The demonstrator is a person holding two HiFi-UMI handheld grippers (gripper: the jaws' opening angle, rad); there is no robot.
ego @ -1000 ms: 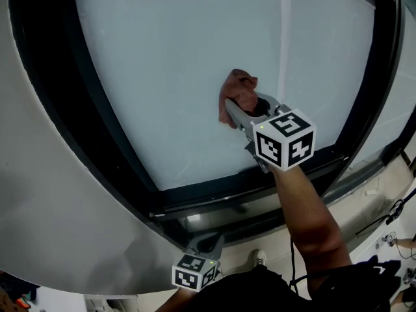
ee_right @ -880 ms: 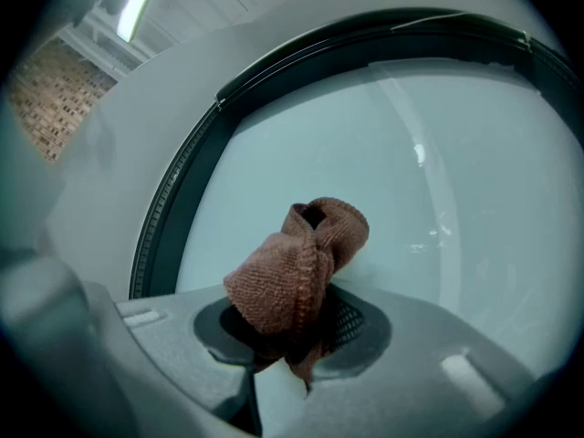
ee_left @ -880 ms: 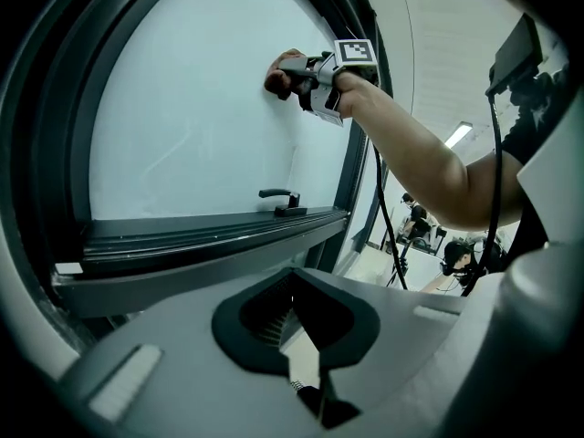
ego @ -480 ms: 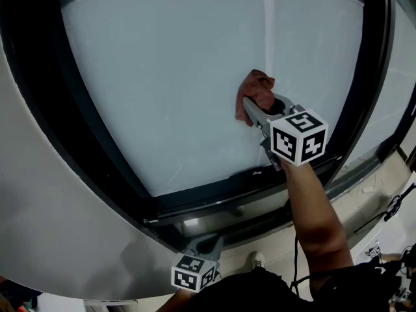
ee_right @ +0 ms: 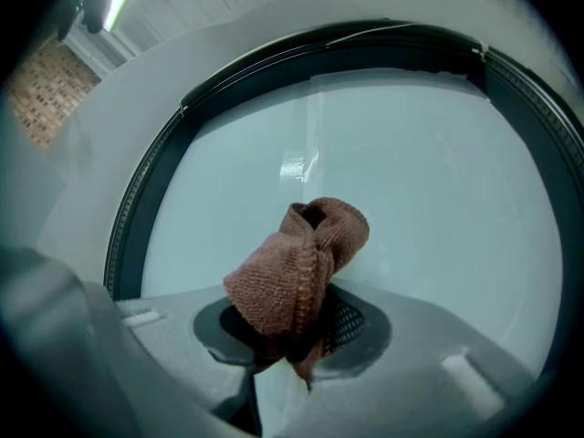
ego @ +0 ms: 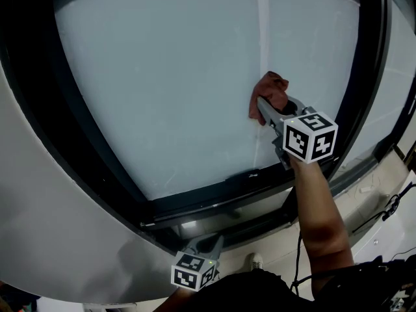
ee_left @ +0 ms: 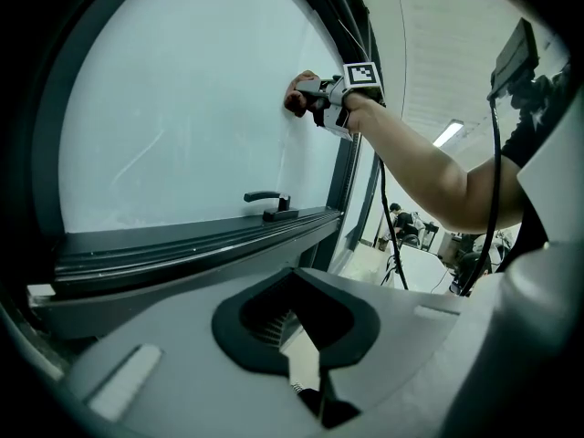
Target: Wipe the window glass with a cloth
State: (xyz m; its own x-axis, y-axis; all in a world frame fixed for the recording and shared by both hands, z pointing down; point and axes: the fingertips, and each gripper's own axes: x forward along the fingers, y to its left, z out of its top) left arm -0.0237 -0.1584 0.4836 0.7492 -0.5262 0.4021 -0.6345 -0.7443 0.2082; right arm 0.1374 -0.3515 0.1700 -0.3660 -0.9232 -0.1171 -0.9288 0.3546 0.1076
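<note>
Right gripper view has the right gripper (ee_right: 303,334) closed on a bunched brown cloth (ee_right: 297,267), pinched low in the jaws. Most of the cloth bulges up past the tips and presses on the glass (ee_right: 438,190) straight ahead of them. A dark frame (ee_right: 151,181) curves round the pane, off to the jaws' left and above.

From the head view, the right gripper (ego: 265,109) reaches out on a bare arm (ego: 318,207). Its marker cube (ego: 309,136) sits behind the jaws, and the cloth (ego: 272,90) meets the glass (ego: 162,77) just beyond them, near the pane's right side. The left gripper (ego: 207,244) hangs low, well below the frame (ego: 195,197).

Left gripper view shows the left gripper (ee_left: 294,281) with its jaws together and nothing between them. Beyond and above them lie the frame's bottom rail, a window handle (ee_left: 265,199), and further up the other gripper with the cloth (ee_left: 297,94) on the glass.
</note>
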